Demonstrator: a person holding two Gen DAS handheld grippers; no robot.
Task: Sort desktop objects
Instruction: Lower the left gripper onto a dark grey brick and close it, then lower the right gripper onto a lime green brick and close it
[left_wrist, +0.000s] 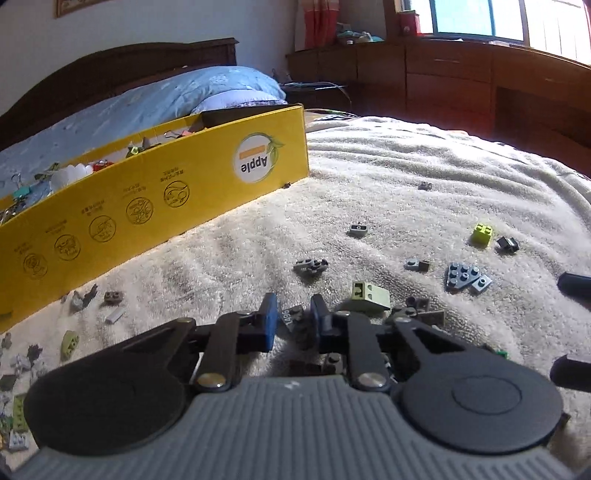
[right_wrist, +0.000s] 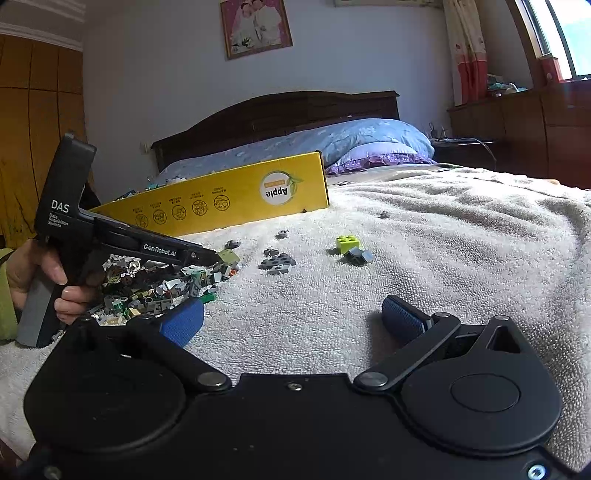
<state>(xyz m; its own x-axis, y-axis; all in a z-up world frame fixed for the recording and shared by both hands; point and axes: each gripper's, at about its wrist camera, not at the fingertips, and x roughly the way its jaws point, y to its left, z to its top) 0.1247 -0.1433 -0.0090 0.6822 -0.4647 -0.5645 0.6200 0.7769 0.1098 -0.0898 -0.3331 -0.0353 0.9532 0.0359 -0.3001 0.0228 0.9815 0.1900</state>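
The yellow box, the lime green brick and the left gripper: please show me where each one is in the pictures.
yellow box (left_wrist: 155, 199), left wrist view, on its printed long side wall.
lime green brick (right_wrist: 347, 243), right wrist view, on its studded top.
left gripper (left_wrist: 293, 319), left wrist view, midway between its blue fingertips.

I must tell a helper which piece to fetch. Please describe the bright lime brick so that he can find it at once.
Start from the yellow box standing on the cream towel, then look right of the scattered grey plates. The lime brick lies there with a small dark grey piece beside it. It is the only vivid yellow-green piece; its neighbours are dull grey.
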